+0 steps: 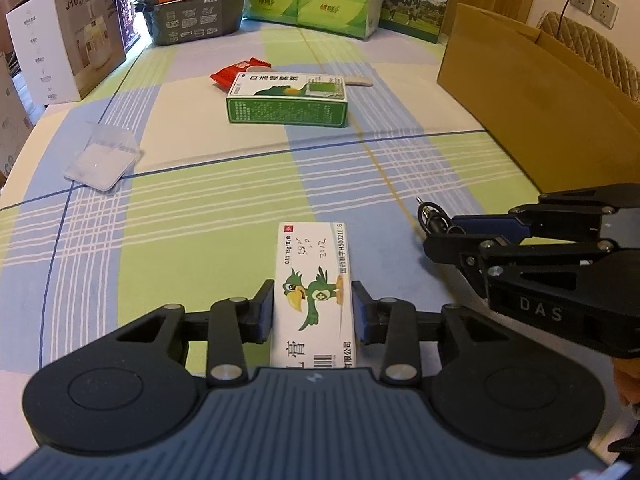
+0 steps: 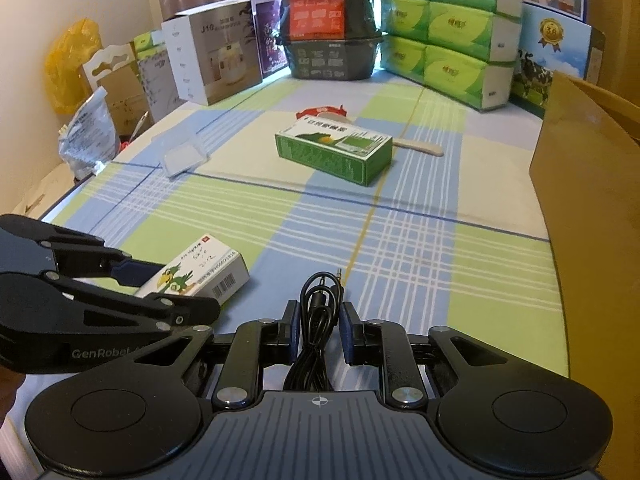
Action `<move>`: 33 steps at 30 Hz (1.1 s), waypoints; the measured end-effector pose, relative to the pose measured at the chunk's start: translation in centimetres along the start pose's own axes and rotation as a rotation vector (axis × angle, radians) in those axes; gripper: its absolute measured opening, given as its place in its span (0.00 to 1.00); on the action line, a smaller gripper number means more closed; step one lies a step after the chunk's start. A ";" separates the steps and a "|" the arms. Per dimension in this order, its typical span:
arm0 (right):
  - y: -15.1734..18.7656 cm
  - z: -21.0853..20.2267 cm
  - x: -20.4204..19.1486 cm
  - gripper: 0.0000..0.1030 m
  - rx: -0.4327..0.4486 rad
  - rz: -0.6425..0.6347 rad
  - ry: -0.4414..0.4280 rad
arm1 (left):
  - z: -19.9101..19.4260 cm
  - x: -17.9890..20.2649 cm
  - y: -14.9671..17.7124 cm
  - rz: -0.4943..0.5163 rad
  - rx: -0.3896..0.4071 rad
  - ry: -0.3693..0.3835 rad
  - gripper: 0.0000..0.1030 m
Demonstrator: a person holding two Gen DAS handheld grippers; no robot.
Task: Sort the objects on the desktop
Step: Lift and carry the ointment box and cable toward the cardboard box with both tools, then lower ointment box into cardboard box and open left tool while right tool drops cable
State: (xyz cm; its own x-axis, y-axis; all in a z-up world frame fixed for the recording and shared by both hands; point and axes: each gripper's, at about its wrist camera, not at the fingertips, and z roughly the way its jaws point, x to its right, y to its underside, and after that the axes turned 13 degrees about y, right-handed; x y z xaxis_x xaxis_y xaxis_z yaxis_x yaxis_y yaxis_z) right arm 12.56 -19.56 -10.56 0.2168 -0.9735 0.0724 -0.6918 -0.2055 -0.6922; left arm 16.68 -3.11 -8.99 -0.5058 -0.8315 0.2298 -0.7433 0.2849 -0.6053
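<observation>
1. The left gripper (image 1: 313,306) straddles a white ointment carton (image 1: 313,280) printed with a green cartoon bird. The blue pads sit at both long sides of the carton, at or nearly at its walls, so contact cannot be confirmed. The carton lies flat on the checked worktop (image 1: 200,208).

2. The carton's long axis runs straight ahead along the left gripper's fingers, so closing would squeeze its narrow width. Its far end projects beyond the fingertips.

3. The right gripper (image 2: 320,326) brackets a coiled black audio cable (image 2: 320,300), pads close on either side of the bundle. Whether they already pinch it is hard to tell. The coil also lies lengthwise, its plug tip pointing forward beyond the fingertips.

4. The two grippers work side by side, each nearest its own item: the cable just to the right of the left gripper, the carton just to the left of the right one.

5. A brown cardboard box (image 2: 592,200) stands ahead and to the right of both grippers, nearer the right one, and looks like the likely drop point.

6. Farther ahead, well apart from both grippers, a green medicine box (image 1: 287,100), a red snack packet (image 1: 236,72) and a clear plastic case (image 1: 102,156) remain unsorted.
</observation>
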 end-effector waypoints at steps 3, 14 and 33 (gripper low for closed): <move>-0.2 -1.1 0.6 0.17 0.020 0.011 0.009 | -0.2 0.3 -0.1 0.002 0.003 0.004 0.32; 1.4 -3.9 1.9 0.17 0.013 0.069 0.051 | -1.2 1.6 0.1 -0.002 0.017 0.073 0.32; 2.3 -15.5 6.3 0.17 0.095 0.209 0.112 | -7.4 10.6 1.6 -0.090 0.108 0.115 0.32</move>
State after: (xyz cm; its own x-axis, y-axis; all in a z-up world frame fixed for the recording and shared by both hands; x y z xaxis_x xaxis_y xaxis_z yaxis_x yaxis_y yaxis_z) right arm 1.64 -27.69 -0.60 -0.0060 -1.0000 -0.0037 -0.6447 0.0067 -0.7644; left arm 6.91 -7.94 -1.88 -0.4908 -0.7894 0.3687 -0.7395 0.1536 -0.6554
